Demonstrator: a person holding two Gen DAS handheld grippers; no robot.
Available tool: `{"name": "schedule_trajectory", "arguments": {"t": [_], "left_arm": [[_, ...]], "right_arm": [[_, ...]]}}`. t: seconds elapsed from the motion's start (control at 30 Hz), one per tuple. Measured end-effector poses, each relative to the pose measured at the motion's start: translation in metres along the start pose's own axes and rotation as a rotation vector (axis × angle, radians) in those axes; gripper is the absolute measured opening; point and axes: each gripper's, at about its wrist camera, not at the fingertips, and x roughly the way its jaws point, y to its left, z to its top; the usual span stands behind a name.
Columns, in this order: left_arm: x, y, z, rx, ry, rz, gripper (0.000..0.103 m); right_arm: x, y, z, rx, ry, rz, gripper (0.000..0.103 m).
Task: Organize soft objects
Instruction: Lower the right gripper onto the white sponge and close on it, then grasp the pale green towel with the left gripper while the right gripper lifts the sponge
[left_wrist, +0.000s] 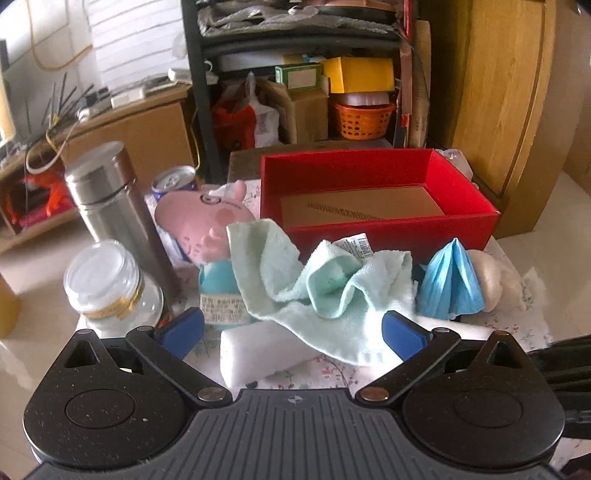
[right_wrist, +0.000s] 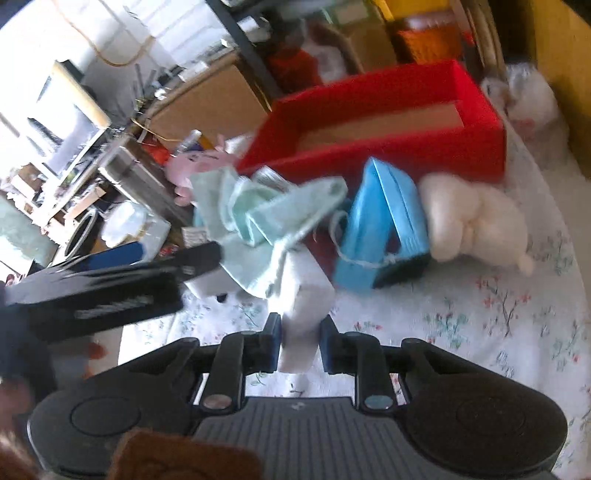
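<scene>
right gripper (right_wrist: 298, 345) clamped on smooth white foam block (right_wrist: 303, 299) | left gripper (left_wrist: 293, 330) spread wide | fluffy mint towel (left_wrist: 325, 284) drapes block, before rigid red box (left_wrist: 380, 225) | floral cloth (right_wrist: 480, 314) bare rightward

Brushed, satin-finish metal flask (left_wrist: 107, 206); clear glossy jar (left_wrist: 110, 291) with translucent plastic lid. Fluffy mint terry towel (left_wrist: 325, 288) — looped, matt pile. Pink plush toy (left_wrist: 199, 225), short nap. Red box (left_wrist: 376, 199) of matt card, brown cardboard floor. Smooth white foam block (right_wrist: 303, 306); printed floral cloth (right_wrist: 480, 317) — thin, matt.
</scene>
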Motion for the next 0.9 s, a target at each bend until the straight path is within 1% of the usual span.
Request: {"name": "schedule_trajectory", "arguments": {"t": [0.03,0.13,0.2,0.3,0.33,0.37,0.4,0.47,0.5,0.53,0.6,0.67,0.7,0.73,0.8,0.9], "left_arm": [[0.001,-0.001,0.001,0.004,-0.007,-0.003,0.097],[0.006,-0.008,0.007,0.03,-0.021,-0.044,0.097],[0.012,-0.021,0.013,0.083,-0.042,-0.059,0.097],[0.026,-0.04,0.017,0.173,-0.054,-0.051,0.093],[0.032,-0.045,0.017,0.201,-0.052,-0.052,0.087],[0.038,-0.049,0.016,0.221,-0.035,-0.057,0.08],[0.046,-0.052,0.016,0.232,-0.009,-0.068,0.075],[0.062,-0.054,0.016,0.224,0.031,-0.082,0.053],[0.069,-0.053,0.017,0.214,0.056,-0.081,0.049],[0.075,-0.051,0.017,0.197,0.074,-0.08,0.045],[0.079,-0.042,0.018,0.145,0.083,-0.103,0.037],[0.08,-0.032,0.022,0.073,0.1,-0.139,0.022],[0.08,-0.028,0.023,0.04,0.11,-0.151,0.017],[0.08,-0.025,0.024,0.018,0.12,-0.165,0.003],[0.078,-0.02,0.024,-0.011,0.145,-0.183,0.002],[0.069,-0.017,0.021,-0.021,0.149,-0.197,0.001]], "right_arm": [[-0.005,-0.002,-0.002,-0.002,-0.007,-0.001,0.0],[-0.017,-0.011,-0.009,0.016,-0.012,-0.006,0.0],[-0.025,-0.018,-0.014,0.01,-0.012,-0.038,0.0],[-0.033,-0.029,-0.019,0.036,0.0,-0.037,0.0],[-0.035,-0.031,-0.02,0.038,-0.004,-0.042,0.0],[-0.036,-0.034,-0.019,0.042,-0.007,-0.043,0.0],[-0.035,-0.036,-0.018,0.049,-0.006,-0.038,0.0],[-0.035,-0.041,-0.016,0.066,0.002,-0.029,0.0],[-0.033,-0.042,-0.016,0.07,0.007,-0.024,0.0],[-0.033,-0.042,-0.016,0.073,0.011,-0.018,0.0],[-0.032,-0.043,-0.014,0.079,0.017,-0.004,0.0],[-0.032,-0.042,-0.014,0.079,0.016,0.005,0.0],[-0.032,-0.042,-0.014,0.078,0.013,0.006,0.0],[-0.033,-0.041,-0.014,0.078,0.01,0.005,0.0],[-0.034,-0.041,-0.013,0.082,0.004,0.005,0.0],[-0.036,-0.041,-0.011,0.092,-0.006,0.002,0.0]]}}
